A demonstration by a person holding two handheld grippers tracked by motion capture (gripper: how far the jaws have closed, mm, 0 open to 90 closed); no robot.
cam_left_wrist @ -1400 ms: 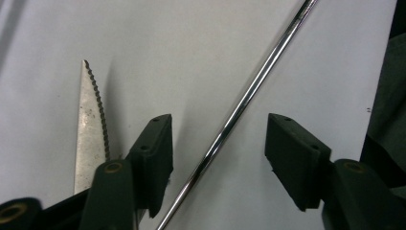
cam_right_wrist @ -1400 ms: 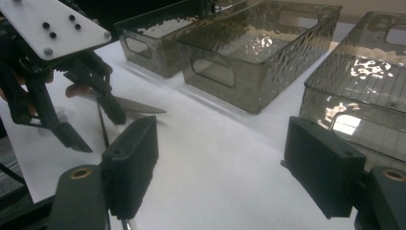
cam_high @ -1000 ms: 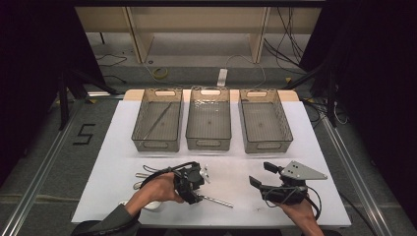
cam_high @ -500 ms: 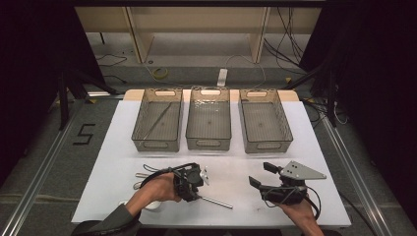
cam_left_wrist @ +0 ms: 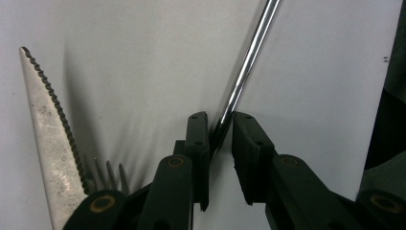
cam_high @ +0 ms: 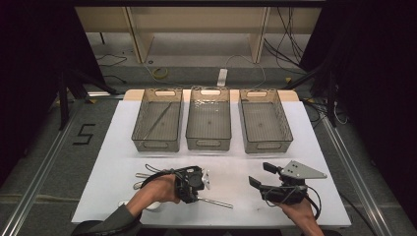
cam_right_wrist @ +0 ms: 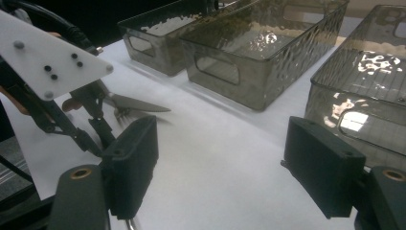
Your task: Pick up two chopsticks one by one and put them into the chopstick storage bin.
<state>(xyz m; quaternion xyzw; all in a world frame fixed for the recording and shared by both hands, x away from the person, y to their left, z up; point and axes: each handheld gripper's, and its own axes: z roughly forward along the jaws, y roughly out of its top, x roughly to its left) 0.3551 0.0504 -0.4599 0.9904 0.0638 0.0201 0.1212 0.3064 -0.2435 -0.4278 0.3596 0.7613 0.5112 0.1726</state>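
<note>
The thin steel rod (cam_left_wrist: 246, 67), stiff, light and slick, lies on the white table (cam_high: 314, 137) nearer the person than the middle bin (cam_high: 208, 123); the left gripper (cam_left_wrist: 221, 129), just closing, pinches its end, the right gripper (cam_right_wrist: 220, 158) gapes empty.

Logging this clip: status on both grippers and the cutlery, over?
Left gripper fingers just closing on the thin metal rod, pinched at its end. Right gripper open, idle. Serrated knife and fork lie beside; nothing blocking.
</note>
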